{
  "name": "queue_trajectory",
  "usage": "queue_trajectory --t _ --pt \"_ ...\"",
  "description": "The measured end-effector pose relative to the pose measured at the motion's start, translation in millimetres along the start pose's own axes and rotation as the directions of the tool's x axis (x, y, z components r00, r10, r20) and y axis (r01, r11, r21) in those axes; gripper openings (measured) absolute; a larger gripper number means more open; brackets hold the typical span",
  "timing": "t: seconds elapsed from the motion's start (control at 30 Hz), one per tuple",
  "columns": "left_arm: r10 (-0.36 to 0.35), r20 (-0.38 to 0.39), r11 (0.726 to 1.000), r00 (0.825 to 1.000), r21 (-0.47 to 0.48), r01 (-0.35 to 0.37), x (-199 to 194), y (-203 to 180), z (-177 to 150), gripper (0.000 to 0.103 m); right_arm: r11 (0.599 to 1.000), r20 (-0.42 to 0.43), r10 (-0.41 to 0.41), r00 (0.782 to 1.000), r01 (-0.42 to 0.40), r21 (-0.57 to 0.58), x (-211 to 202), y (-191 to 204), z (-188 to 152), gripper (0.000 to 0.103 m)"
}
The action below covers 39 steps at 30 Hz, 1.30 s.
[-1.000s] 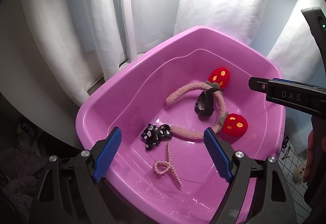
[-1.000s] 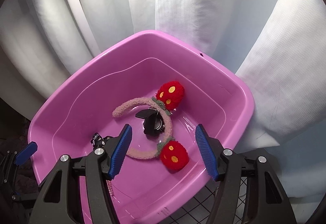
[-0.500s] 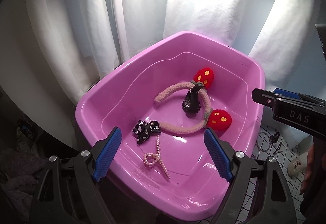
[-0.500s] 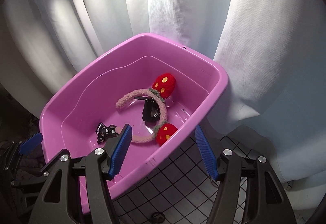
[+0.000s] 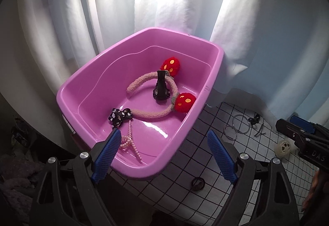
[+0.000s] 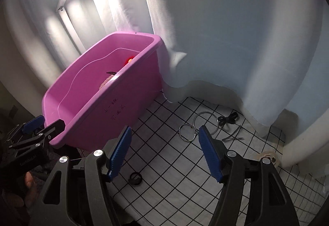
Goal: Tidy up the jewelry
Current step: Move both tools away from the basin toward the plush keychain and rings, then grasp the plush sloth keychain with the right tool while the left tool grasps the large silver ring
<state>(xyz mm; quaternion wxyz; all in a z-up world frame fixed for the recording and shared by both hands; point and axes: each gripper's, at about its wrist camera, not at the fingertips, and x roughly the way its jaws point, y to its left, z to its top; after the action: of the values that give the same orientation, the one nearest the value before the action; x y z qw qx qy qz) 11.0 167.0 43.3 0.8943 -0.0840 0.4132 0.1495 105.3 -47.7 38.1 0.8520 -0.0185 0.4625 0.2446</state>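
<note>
A pink basin (image 5: 207, 90) holds a fluffy pink headband (image 5: 152, 116) with red strawberry pompoms, a black watch (image 5: 161, 90), a black-and-white bow clip (image 5: 119, 117) and a pearl string (image 5: 129, 141). My left gripper (image 5: 162, 134) hangs over the basin's near corner, its jaws opening with nothing between them. My right gripper (image 6: 165, 129) is to the right of the basin (image 6: 123, 106), above the grid cloth, its jaws also opening and empty. Just beyond its right fingertip lie two metal rings (image 6: 205, 121).
On the white grid cloth (image 6: 164, 164) lie a black clip (image 6: 228, 119), thin hairpins (image 6: 232, 137), a small dark hair tie (image 6: 135, 178) and a beige skull-like ornament (image 5: 284, 148). White curtains hang close behind the basin and cloth.
Both grippers have drawn back and swung right from over the basin. The right one has left the basin and now hangs over the grid cloth, where the loose items have come into view.
</note>
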Motion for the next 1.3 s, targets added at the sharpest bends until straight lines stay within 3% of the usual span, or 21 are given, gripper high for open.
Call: queue_trajectory --t 0.33,0.57,0.97,1.3 --pt "-0.076 -0.026 0.994 0.997 0.082 0.077 -2.0 -65.8 -46.4 0.088 0.977 -0.026 -0.116 0.993 0.119 0.175 -47.5 -92.5 -112.8 0.064" --pt "-0.089 -0.069 0.993 0.994 0.069 0.094 18.9 -94.6 -78.5 0.088 0.954 -0.047 -0.128 0.991 0.136 0.268 -54.6 -140.9 -164.8 0.064" --pt "-0.016 -0.091 0.998 0.996 0.06 0.022 61.8 -117.5 -77.0 0.089 0.95 -0.021 -0.119 0.993 0.12 0.287 -20.2 -173.3 -171.0 0.064" --pt "-0.094 -0.139 0.981 0.986 0.156 0.116 130.9 -141.1 -53.1 0.091 0.906 -0.043 -0.204 0.978 0.206 0.37 20.6 -182.1 -151.8 0.064"
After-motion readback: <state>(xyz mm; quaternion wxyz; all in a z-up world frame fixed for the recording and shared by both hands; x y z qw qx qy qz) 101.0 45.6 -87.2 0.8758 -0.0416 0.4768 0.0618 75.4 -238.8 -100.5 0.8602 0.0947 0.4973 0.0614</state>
